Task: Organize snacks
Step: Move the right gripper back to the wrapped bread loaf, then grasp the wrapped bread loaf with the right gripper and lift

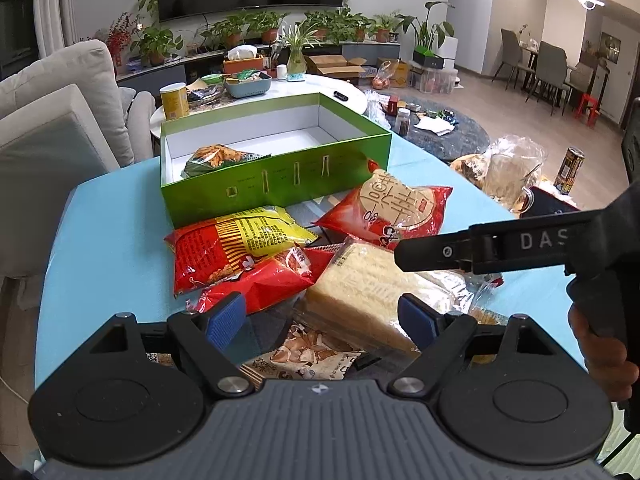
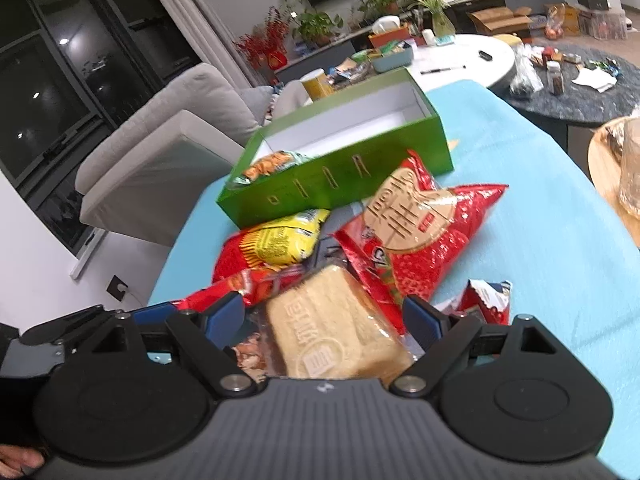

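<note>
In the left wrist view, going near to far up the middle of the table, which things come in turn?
Peanut-print packet → pale cracker pack → red rice-cracker bag → green box → white round table.

The left wrist view is taken from just behind the left claw (image 1: 322, 318), tilted down and close over the snack pile (image 1: 304, 264), with the green box (image 1: 276, 160) faced beyond it. The right wrist view is taken from behind the right claw (image 2: 324, 318), rolled sideways, equally near. The pile, the box and the blue bench (image 1: 112, 220) are shared by both.
</note>
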A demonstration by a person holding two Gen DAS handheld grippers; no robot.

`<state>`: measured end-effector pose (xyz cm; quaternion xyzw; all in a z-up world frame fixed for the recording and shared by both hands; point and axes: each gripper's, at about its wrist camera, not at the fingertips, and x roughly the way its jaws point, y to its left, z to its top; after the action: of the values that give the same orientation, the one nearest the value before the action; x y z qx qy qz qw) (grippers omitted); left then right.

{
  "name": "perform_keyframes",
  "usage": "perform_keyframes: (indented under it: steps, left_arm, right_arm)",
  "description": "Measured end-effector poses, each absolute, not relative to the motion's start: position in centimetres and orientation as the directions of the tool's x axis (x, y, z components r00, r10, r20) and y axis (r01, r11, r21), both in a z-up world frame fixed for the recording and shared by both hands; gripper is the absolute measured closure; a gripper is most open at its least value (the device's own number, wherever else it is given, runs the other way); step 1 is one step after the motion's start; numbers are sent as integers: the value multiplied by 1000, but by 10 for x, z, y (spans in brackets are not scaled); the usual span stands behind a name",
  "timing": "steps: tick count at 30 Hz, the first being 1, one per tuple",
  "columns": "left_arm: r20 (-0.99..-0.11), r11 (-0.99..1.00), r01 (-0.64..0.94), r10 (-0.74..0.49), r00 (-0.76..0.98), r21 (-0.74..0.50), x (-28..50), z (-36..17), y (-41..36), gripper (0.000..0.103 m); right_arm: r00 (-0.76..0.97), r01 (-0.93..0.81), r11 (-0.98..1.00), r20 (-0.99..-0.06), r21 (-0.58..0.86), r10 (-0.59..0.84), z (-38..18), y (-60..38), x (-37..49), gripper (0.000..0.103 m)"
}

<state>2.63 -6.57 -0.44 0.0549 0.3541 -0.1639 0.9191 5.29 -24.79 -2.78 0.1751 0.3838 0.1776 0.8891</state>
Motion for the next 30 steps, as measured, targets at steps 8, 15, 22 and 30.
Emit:
perform_keyframes:
  steps: [8, 15, 22, 30]
  left_arm:
    - [-694, 943, 334, -239, 679, 2, 27, -13, -65, 21]
    - [-703, 957, 289, -194, 684, 17, 25, -18, -50, 22]
    - [-700, 955, 298, -211, 682, 2, 22, -15, -43, 21]
    - [-709, 925, 379, -289, 644, -33, 20, -16, -60, 22]
  right_arm:
    - [581, -154, 851, -651, 501, 489, -43, -253, 58, 6]
    - [500, -197, 815, -659, 546, 562, -42, -241, 48, 6]
    - [495, -237, 806, -646, 542, 581, -33, -238, 38, 6]
    - [496, -181, 807, -657, 562, 568, -38, -247, 44, 7]
